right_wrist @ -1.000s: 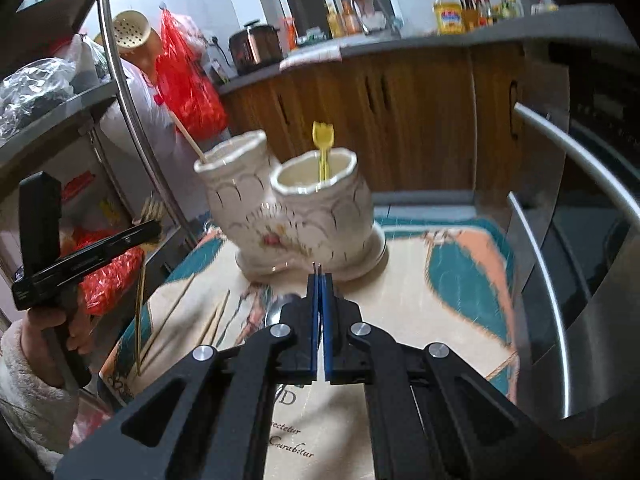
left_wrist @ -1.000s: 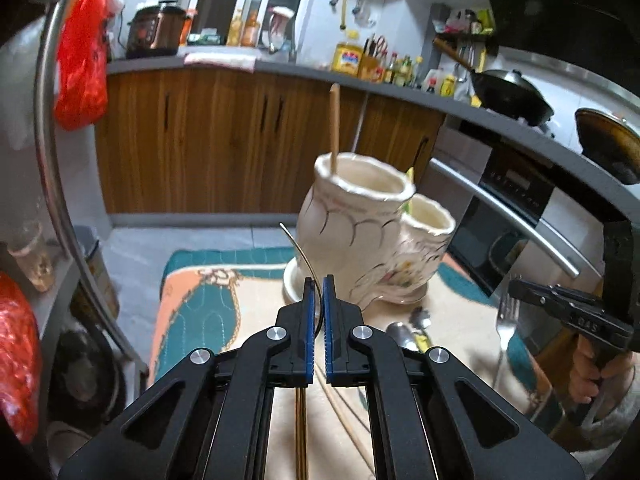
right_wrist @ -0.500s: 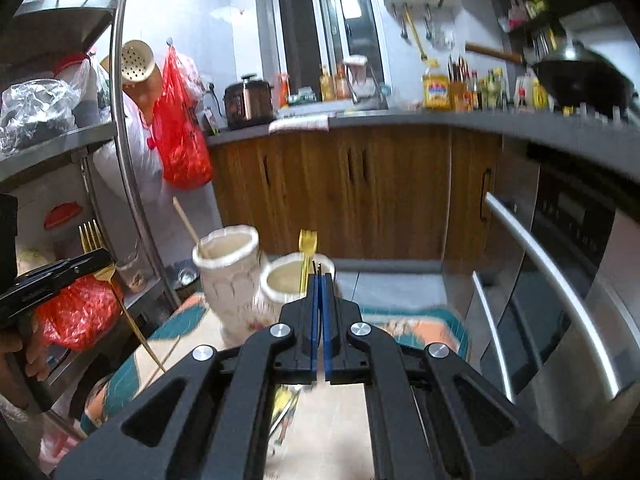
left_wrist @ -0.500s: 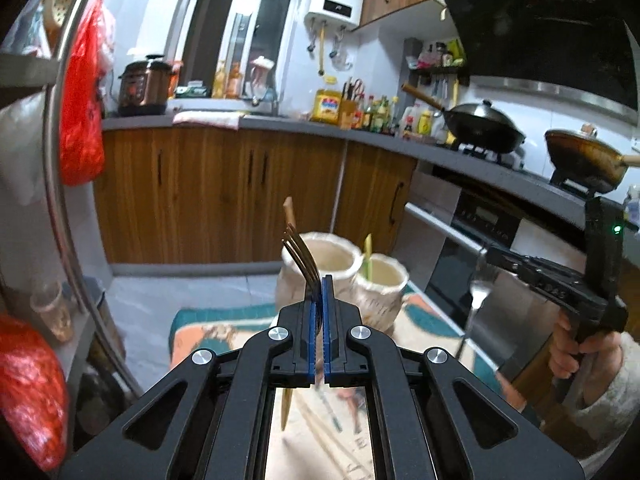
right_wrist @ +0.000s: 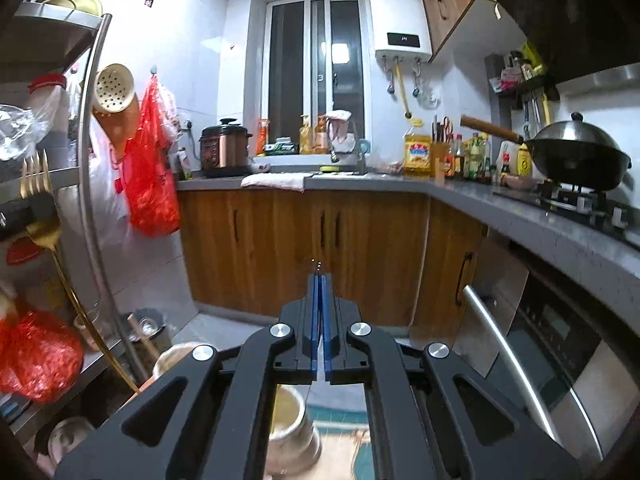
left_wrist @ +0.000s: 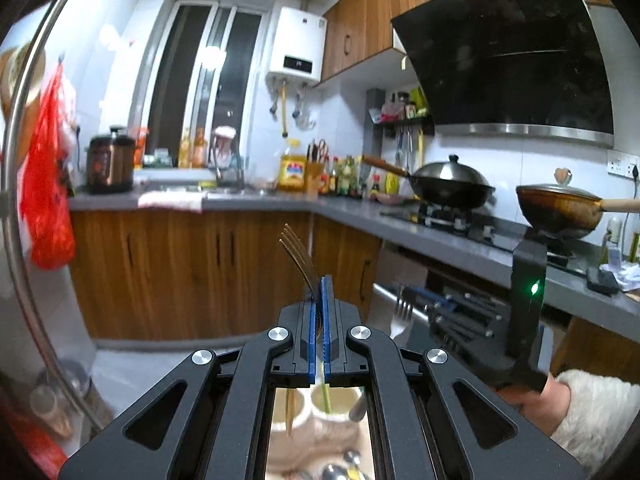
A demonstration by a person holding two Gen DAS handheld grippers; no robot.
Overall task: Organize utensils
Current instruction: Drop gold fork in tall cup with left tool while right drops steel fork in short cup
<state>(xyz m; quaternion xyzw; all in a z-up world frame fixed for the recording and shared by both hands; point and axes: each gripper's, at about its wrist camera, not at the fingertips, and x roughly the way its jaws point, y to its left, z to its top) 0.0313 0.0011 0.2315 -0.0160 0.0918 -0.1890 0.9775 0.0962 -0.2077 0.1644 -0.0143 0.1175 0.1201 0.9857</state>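
My left gripper [left_wrist: 320, 281] is shut on a gold fork [left_wrist: 297, 253], whose tines stick up past the blue pads. My right gripper [right_wrist: 320, 278] is shut on a silver fork [right_wrist: 317, 265], seen edge-on as a thin sliver. In the left wrist view the right gripper [left_wrist: 418, 295] appears at the right with the silver fork [left_wrist: 402, 310] in it. The left gripper [right_wrist: 28, 210] shows at the far left of the right wrist view, the gold fork [right_wrist: 40, 226] hanging long below it. The white two-pot ceramic holder [left_wrist: 304, 414] [right_wrist: 290, 420] sits below both grippers.
A metal rack [right_wrist: 90, 184] with red bags [right_wrist: 150, 184] stands on the left. An oven with a steel handle [right_wrist: 520, 372] is on the right, under a counter with a wok [right_wrist: 576, 156]. Spoons [left_wrist: 340, 470] lie on the patterned mat below.
Both grippers rose well above the table, each with its fork. The holder, first ahead at mid-frame, has dropped to the bottom of both views.
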